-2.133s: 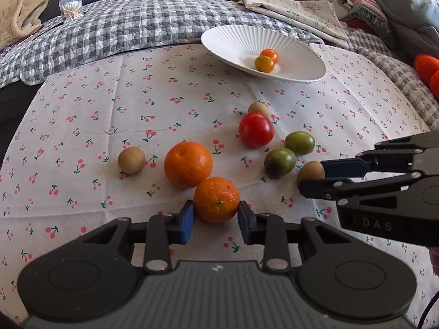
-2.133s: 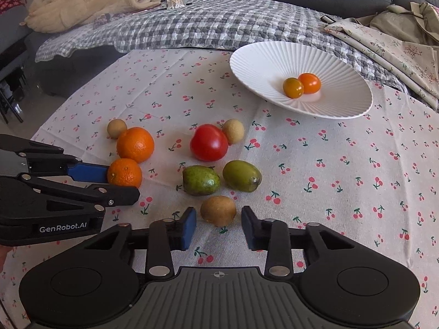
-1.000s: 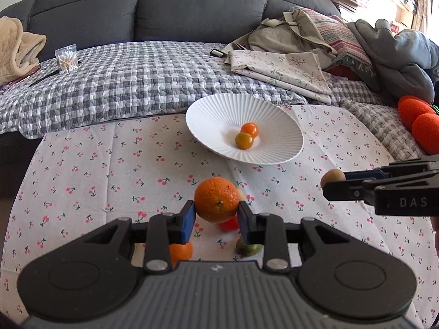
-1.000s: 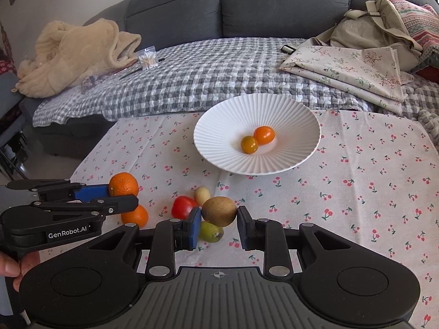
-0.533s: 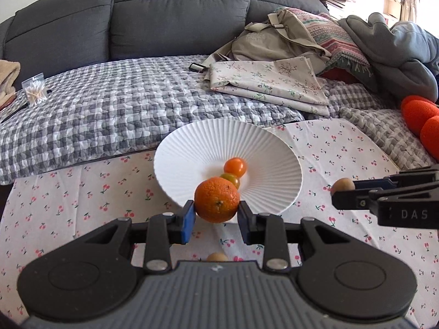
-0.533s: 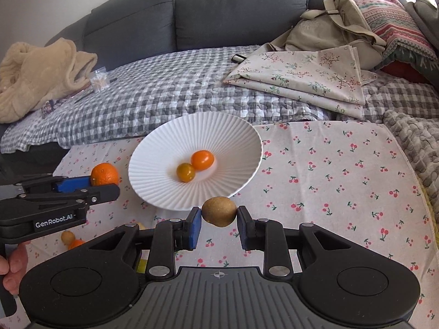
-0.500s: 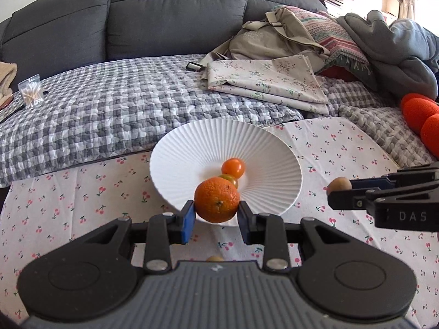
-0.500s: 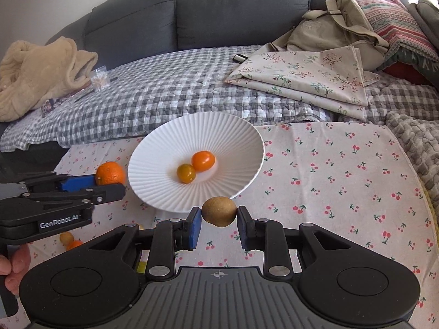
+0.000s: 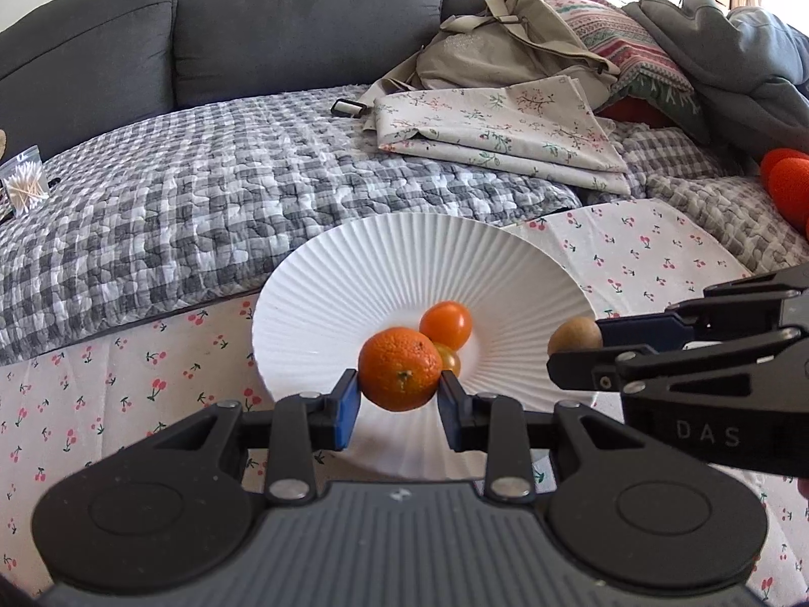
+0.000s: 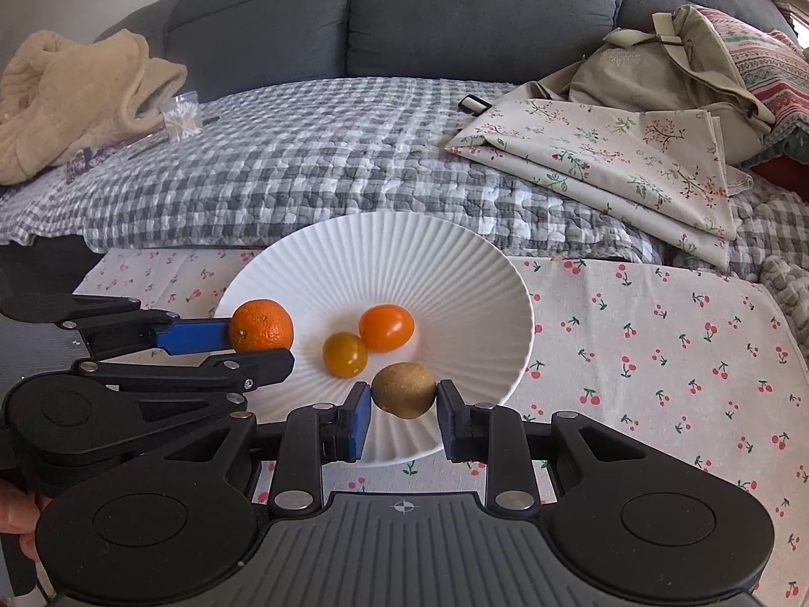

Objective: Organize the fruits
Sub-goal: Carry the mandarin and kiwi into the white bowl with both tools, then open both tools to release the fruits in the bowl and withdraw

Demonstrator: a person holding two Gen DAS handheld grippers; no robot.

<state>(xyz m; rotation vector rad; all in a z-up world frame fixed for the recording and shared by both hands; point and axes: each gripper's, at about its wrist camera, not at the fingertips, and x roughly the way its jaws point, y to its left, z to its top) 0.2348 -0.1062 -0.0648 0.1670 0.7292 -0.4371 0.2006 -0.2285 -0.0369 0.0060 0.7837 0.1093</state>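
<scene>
Left gripper (image 9: 399, 399): clenched on mandarin (image 9: 400, 376), firm, light, gripped across its middle.
Right gripper (image 10: 403, 417): clenched on kiwi (image 10: 403, 390), soft-skinned.
Plate (image 10: 430, 253): just ahead, below both.

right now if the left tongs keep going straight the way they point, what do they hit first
Probably the yellow-orange tomato lying just behind the mandarin held by the left tongs, inside the white plate; depth is unclear, so the plate's floor could come first.
</scene>
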